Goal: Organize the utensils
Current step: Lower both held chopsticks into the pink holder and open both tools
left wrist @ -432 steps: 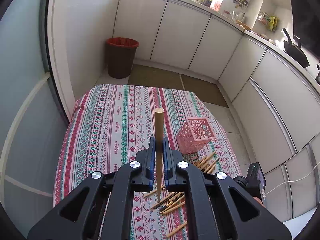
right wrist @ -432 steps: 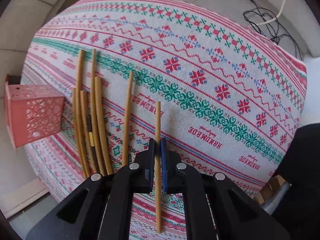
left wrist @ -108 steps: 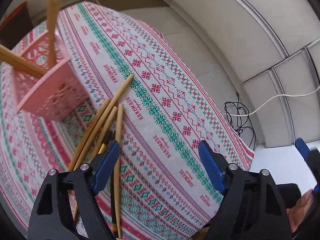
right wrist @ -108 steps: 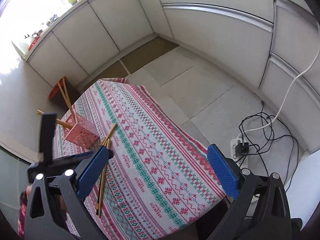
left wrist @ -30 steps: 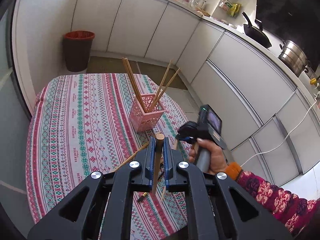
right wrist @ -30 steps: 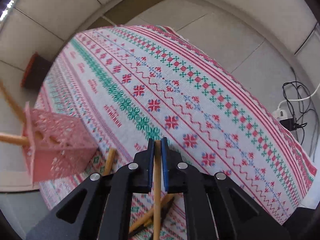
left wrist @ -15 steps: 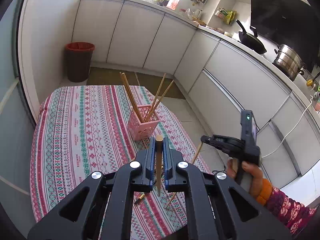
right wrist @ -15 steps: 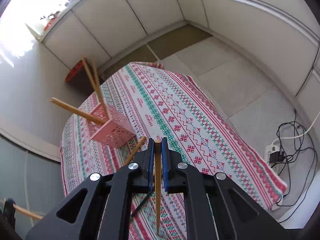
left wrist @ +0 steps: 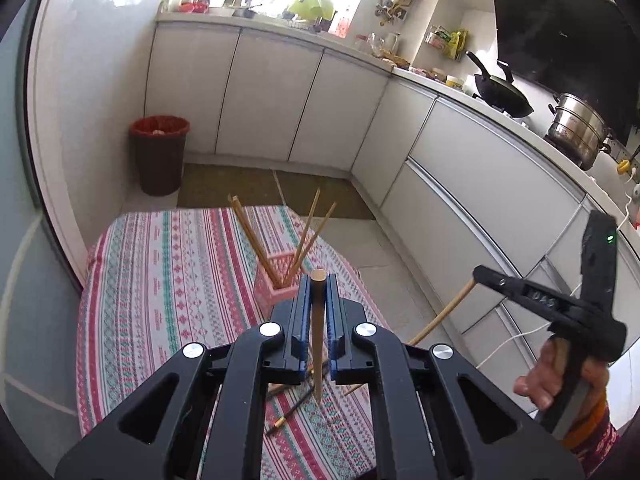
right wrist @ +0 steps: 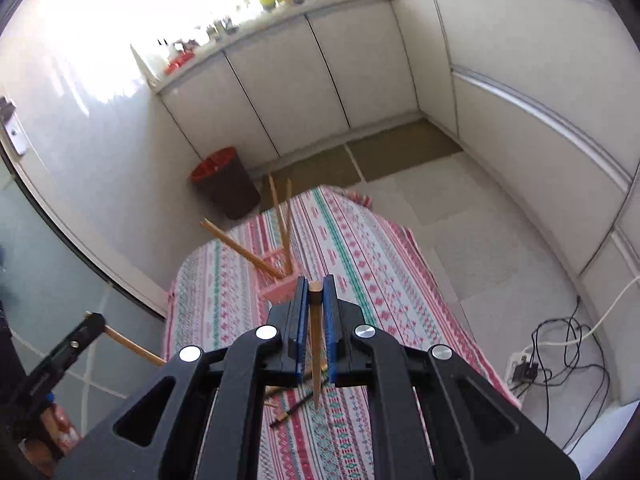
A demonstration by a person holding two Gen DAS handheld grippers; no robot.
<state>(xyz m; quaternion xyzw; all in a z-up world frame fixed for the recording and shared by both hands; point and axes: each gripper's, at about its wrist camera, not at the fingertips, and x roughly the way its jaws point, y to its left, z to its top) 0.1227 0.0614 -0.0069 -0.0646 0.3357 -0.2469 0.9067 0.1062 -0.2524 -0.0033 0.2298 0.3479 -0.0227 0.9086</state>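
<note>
My left gripper [left wrist: 318, 280] is shut on a wooden chopstick [left wrist: 318, 336] that hangs tip down above the table. My right gripper [right wrist: 315, 282] is shut on another wooden chopstick [right wrist: 315, 344], also held upright; from the left wrist view that gripper [left wrist: 476, 272] is high at the right with its chopstick [left wrist: 444, 312] slanting down. A pink lattice basket [left wrist: 276, 286] stands on the patterned tablecloth [left wrist: 168, 280] just beyond both grippers, with several chopsticks [left wrist: 250, 236] leaning out of it. A few loose chopsticks [right wrist: 290, 408] lie on the cloth beneath the grippers.
A dark bin with a red liner [left wrist: 159, 154] stands on the floor past the table's far end. White cabinets [left wrist: 272, 96] run along the back and right. A power strip with cables [right wrist: 524, 368] lies on the floor right of the table.
Both grippers have risen from the table, each carrying a chopstick. The right one climbed much more and rolled, so its view swung from the cloth to the whole kitchen.
</note>
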